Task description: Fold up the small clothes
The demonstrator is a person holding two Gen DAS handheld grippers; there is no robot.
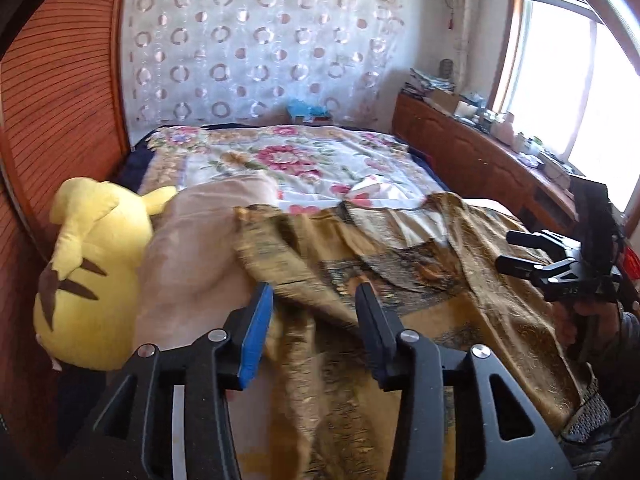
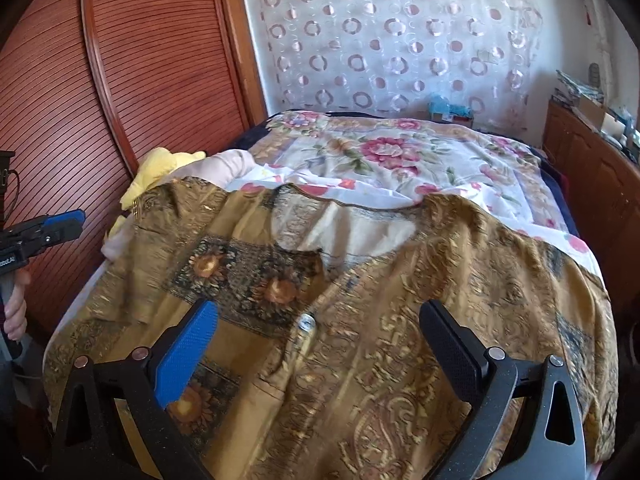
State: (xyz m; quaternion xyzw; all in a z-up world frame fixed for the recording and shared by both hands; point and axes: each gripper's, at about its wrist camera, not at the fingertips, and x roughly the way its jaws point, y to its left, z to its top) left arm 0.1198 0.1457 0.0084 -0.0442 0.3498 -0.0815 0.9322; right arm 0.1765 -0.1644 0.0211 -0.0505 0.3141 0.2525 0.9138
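Both claws hover with jaws apart and empty, the left gripper (image 1: 312, 300) over the near-left edge of the gold patterned shirt (image 2: 360, 320), the right gripper (image 2: 316, 320) above its button placket (image 2: 306, 324), while its collar (image 2: 344, 216) lies farther up the floral bedspread (image 2: 400, 148).

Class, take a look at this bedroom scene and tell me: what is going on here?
A person holds a pair of tongs in each hand over a gold patterned shirt spread face up on a bed with a floral bedspread. The left tongs and the right tongs both hover open above the shirt; neither grips it. The shirt looks unfolded, its collar towards the far end. A yellow plush toy and a pinkish cloth lie beside it on the left.
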